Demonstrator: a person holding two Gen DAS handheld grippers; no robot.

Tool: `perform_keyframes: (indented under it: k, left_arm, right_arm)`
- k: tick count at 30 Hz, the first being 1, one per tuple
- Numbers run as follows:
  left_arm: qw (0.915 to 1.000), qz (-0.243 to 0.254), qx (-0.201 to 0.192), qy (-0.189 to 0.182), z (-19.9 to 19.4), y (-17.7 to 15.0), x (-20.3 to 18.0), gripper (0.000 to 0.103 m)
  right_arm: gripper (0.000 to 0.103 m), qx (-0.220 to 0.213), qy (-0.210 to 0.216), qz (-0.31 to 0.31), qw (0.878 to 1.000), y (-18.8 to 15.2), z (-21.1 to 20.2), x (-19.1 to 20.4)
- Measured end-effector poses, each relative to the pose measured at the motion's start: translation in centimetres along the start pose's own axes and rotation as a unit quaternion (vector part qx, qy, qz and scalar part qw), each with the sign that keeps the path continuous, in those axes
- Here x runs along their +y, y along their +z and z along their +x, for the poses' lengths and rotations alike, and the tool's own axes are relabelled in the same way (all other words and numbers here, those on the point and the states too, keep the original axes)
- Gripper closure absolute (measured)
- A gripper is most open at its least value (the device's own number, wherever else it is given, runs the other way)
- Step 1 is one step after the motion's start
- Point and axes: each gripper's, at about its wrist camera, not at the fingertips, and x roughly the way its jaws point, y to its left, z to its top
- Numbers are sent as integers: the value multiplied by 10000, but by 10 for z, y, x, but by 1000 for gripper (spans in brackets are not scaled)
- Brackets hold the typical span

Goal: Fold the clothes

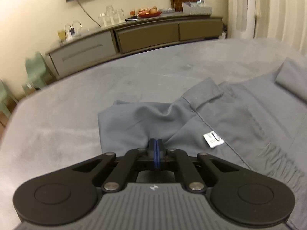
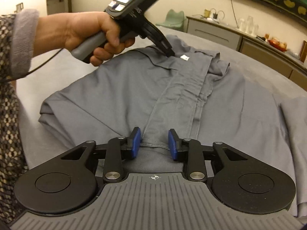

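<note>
A grey shirt point(image 2: 134, 88) lies partly folded on a grey bed cover point(image 2: 249, 72), with a small white label point(image 2: 185, 57) near its collar. In the left wrist view my left gripper point(image 1: 155, 143) is shut, its blue pads pinching a fold of the grey shirt point(image 1: 145, 118) beside the white label point(image 1: 213, 139). The right wrist view shows that same left gripper point(image 2: 170, 54) held by a hand point(image 2: 84, 32), its tip down on the cloth at the collar. My right gripper point(image 2: 154, 143) is open, its blue pads point(image 2: 136, 143) either side of the shirt's front strip at the near hem.
A long low sideboard point(image 1: 145, 36) runs along the far wall with glasses point(image 1: 111, 17) and a red fruit bowl point(image 1: 149, 13) on top. Pale green chairs point(image 1: 36, 71) stand by the bed's far left corner. A curtain point(image 1: 272, 9) hangs at the right. A patterned sleeve point(image 2: 9, 95) fills the left edge.
</note>
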Motion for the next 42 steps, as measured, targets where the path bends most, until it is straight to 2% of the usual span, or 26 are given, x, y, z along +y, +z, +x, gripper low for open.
perform_keyframes:
  k: [2, 7, 10, 12, 13, 15, 18, 20, 22, 25, 27, 28, 29, 30, 32, 33, 35, 37, 38, 40, 42]
  left_arm:
    - [10000, -16, 24, 80, -1, 1, -4, 102]
    - [9996, -244, 137, -68, -12, 10, -3, 99]
    - [9993, -329, -87, -152, -36, 20, -5, 97]
    - [9982, -438, -325, -263, -57, 28, -6, 94]
    - [9970, -501, -445, -381, -68, 31, -9, 94]
    - [9944, -563, -617, -653, -84, 38, -17, 94]
    - [9899, -562, -703, -1098, -101, 46, -44, 92]
    - [9877, -518, -682, -1309, -105, 50, -68, 90]
    - [9870, -342, -581, -1461, -103, 51, -96, 90]
    - [9847, 32, -269, -1723, -92, 40, -136, 90]
    - [9830, 233, -79, -1819, -82, 33, -153, 89]
    - [9823, 323, 2, -1847, -76, 30, -160, 88]
    - [9814, 413, 83, -1875, -71, 27, -167, 88]
    - [9803, 503, 164, -1903, -65, 24, -174, 88]
    - [9777, 682, 327, -1958, -55, 17, -189, 88]
    - [9767, 604, 349, -2030, -51, 18, -191, 88]
    - [9735, 68, 259, -2273, -49, 28, -183, 87]
    - [9624, -525, 238, -2653, -44, 43, -175, 81]
    - [9539, -837, 247, -2872, -38, 52, -173, 73]
    - [9333, -1490, 322, -3251, -17, 73, -170, 63]
    - [9135, -2148, 518, -3416, 15, 90, -173, 60]
  right_arm:
    - [51, -10, -62, 14, 10000, -1, -1, -1]
    - [46, -67, 41, 406, 9991, -8, -13, -21]
    - [44, -160, 179, 794, 9966, -11, -37, -47]
    - [28, -710, -92, 1208, 9901, -11, -75, -84]
    - [17, -849, -387, 1342, 9866, -14, -88, -104]
    - [14, -649, -861, 1333, 9852, -21, -92, -136]
    - [19, -343, -1464, 1280, 9803, -32, -96, -180]
    - [21, -151, -1219, 1063, 9867, -37, -82, -182]
    - [21, -164, -1095, 987, 9889, -42, -70, -179]
    - [36, 18, -1270, 1105, 9857, -53, -53, -186]
    - [36, 23, -1217, 1244, 9847, -58, -49, -191]
    - [40, 65, -1221, 1177, 9855, -56, -49, -190]
    - [53, 86, -1185, 1082, 9870, -54, -48, -187]
    - [58, 86, -1142, 1022, 9882, -52, -48, -184]
    - [88, 53, -1136, 909, 9893, -48, -51, -180]
    - [92, 29, -1188, 850, 9893, -47, -52, -178]
    - [93, -8, -1337, 742, 9882, -41, -55, -179]
    - [94, -78, -1446, 695, 9870, -37, -60, -181]
    - [94, -122, -1507, 683, 9861, -35, -63, -181]
    - [94, -200, -1625, 606, 9846, -32, -68, -180]
    - [95, -304, -1635, 588, 9843, -31, -73, -180]
